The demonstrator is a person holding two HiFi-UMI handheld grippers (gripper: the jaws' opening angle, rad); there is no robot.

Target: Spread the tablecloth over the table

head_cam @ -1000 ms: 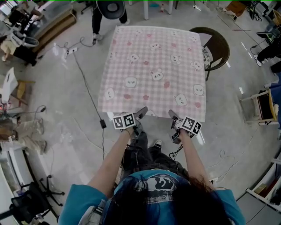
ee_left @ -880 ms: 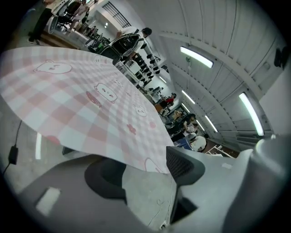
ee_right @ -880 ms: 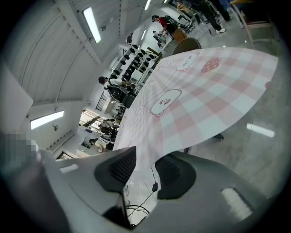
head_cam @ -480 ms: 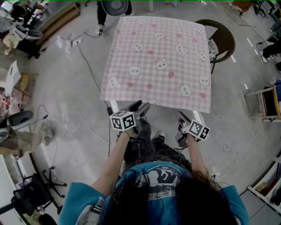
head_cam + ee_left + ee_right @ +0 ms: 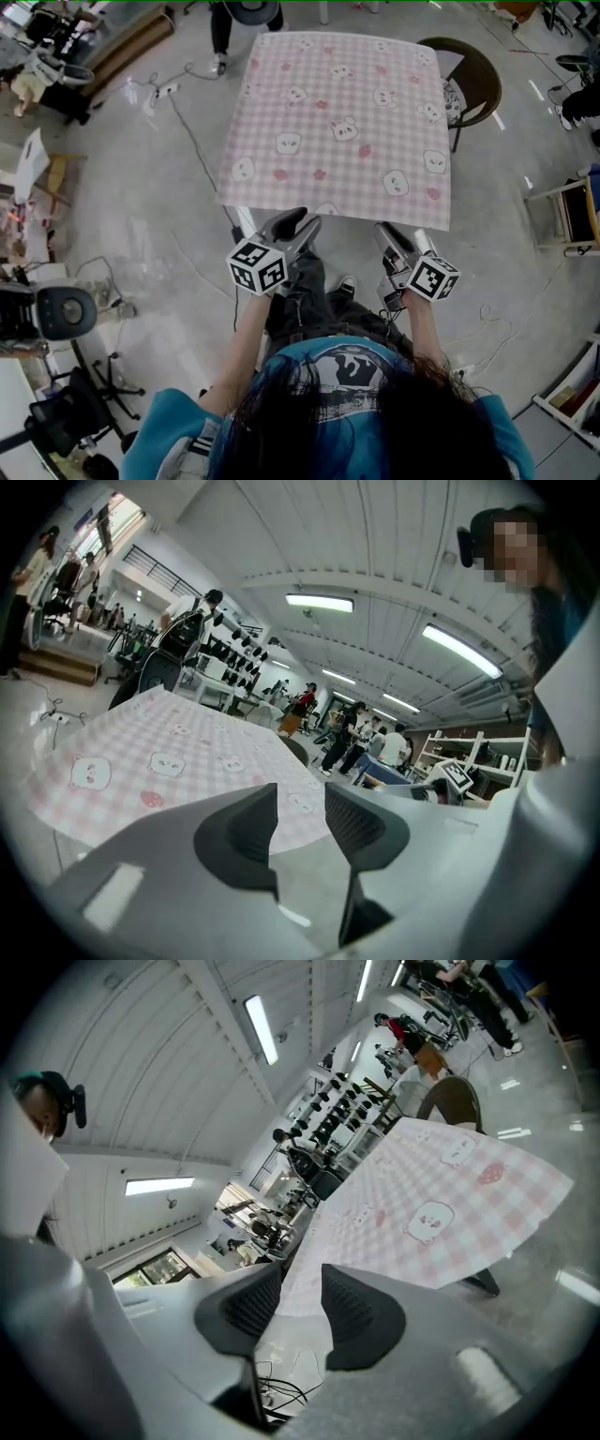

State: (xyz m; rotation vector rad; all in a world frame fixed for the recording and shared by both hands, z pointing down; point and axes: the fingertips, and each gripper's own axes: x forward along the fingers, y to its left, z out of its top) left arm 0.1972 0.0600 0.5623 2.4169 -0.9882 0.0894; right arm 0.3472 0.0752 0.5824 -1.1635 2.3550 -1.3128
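Both grippers have risen and drawn back from the near hem of the pink-and-white checked cloth tablecloth (image 5: 342,122) printed with bears. It lies spread flat over the table (image 5: 242,223). The left gripper (image 5: 298,225) has just been narrowing its jaws, and the right gripper (image 5: 386,232) slightly too. Both are released, their jaws apart with nothing between them.

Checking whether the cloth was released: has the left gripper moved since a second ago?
Yes. The left gripper has drawn back from the near edge of the tablecloth, toward the person; its jaws have just been closing, with nothing between them.
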